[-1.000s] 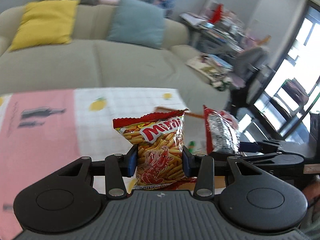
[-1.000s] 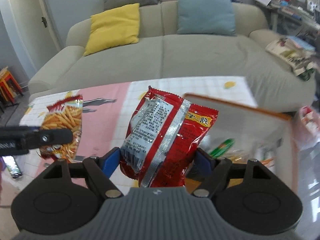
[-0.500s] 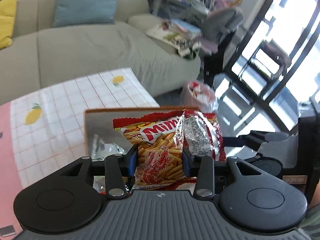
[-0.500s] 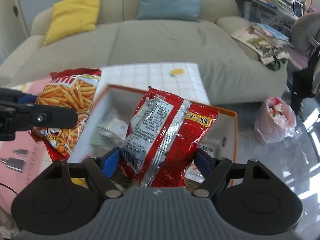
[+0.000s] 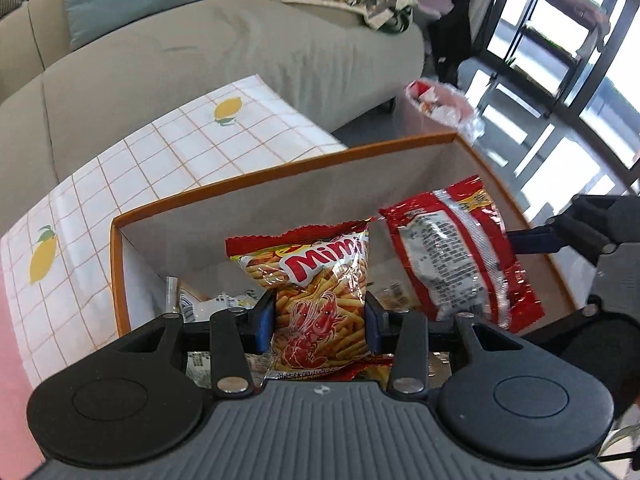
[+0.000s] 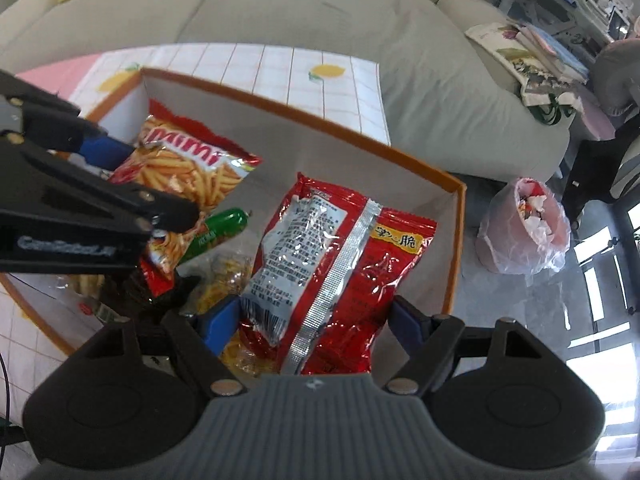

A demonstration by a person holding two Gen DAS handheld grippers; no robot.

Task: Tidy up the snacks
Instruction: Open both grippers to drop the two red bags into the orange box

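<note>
My left gripper (image 5: 319, 322) is shut on a Mimi shrimp-stick bag (image 5: 316, 292) and holds it over the orange-rimmed white box (image 5: 280, 176). My right gripper (image 6: 316, 322) is shut on a red foil snack bag (image 6: 336, 264) and holds it over the same box (image 6: 456, 240). The red bag also shows in the left wrist view (image 5: 456, 252), to the right of the Mimi bag. The Mimi bag also shows in the right wrist view (image 6: 192, 168), to the left. Several snack packets, among them a green one (image 6: 218, 232), lie in the box.
The box stands on a lemon-print tablecloth (image 5: 160, 152) at the table's right end. A grey sofa (image 5: 200, 52) lies behind. A pink bin bag (image 6: 524, 228) stands on the floor to the right of the table.
Both grippers have moved right from over the tablecloth and tilted down, and now hold their bags above the inside of the box.
</note>
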